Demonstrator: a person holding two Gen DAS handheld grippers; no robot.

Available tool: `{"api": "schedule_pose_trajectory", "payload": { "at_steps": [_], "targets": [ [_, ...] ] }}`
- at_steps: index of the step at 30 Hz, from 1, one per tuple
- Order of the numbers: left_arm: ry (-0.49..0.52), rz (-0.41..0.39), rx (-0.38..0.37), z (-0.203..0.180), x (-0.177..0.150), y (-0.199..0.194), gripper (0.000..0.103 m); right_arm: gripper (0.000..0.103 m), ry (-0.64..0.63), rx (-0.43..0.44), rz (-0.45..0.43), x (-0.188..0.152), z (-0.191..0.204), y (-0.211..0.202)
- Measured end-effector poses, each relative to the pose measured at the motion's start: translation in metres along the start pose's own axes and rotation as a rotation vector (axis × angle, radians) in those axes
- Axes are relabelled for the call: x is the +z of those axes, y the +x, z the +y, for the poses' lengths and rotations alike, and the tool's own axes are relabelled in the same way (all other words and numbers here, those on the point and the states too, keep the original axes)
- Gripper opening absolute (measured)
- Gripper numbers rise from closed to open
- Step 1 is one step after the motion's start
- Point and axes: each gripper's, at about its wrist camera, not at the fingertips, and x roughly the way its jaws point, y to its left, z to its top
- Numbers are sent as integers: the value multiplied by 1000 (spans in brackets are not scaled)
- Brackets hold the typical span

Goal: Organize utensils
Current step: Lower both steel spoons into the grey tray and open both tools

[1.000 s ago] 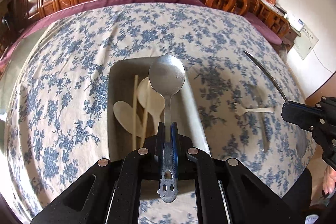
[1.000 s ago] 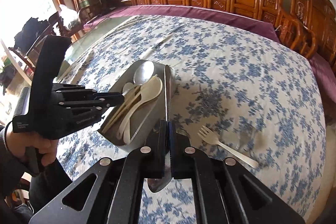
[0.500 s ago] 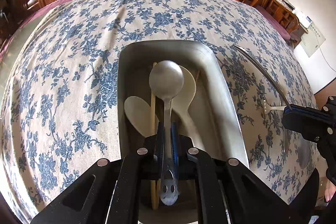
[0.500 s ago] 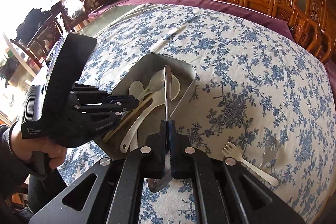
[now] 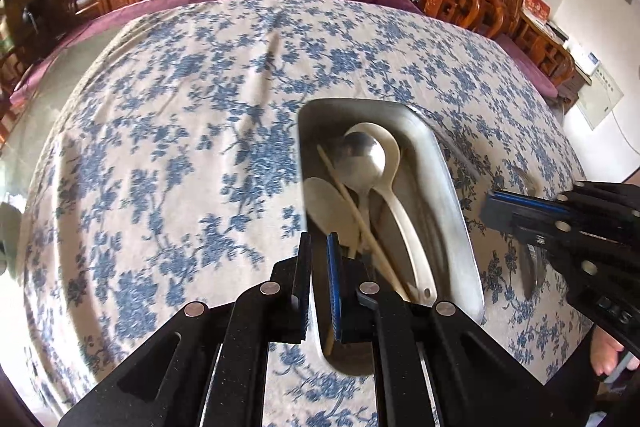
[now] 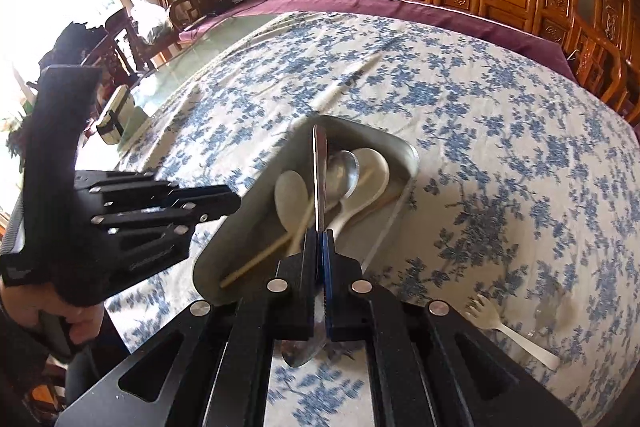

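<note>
Right wrist – metal utensil [image 6: 319, 179] clamped, handle pointing forward over tray [image 6: 400, 163]

Left gripper [image 5: 319, 251]: matte black speckled plastic, blue ribbed pad on one finger [image 5: 334, 279].
Right gripper [image 6: 319, 251]: same black frame, blue-edged finger pad.
Screws: round silver heads across each frame.
Markings: faint pale lettering on housing.
Skin: bare fingers [image 6: 82, 327], dark sleeve.

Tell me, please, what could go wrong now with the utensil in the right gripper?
The right gripper holds a metal utensil edge-on over the crowded tray; released here, it may land across the metal spoon and chopstick. The left gripper sits close to the tray, so the two could collide.
</note>
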Motion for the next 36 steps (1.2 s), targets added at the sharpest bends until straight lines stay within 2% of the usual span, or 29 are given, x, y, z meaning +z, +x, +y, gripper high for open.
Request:
{"api": "schedule_pose_trajectory", "payload": {
  "at_steps": [10,21,27,29,36],
  "targets": [
    [-11,-34,32,13,-2,-25,8,4,86,31,16,13,2,42],
    [-7,-59,44,14,0,-39,8,5,116,43,35,16,3,62],
    [-4,-67,54,11,-1,-46,9,8,137,61,25,14,-1,58],
    [-3,-71,56,9,-1,-49,17,8,128,59,19,14,-1,54],
    [24,-79,40,-14,-2,-53,20,8,60,42,-41,0,-9,9]
  ]
}}
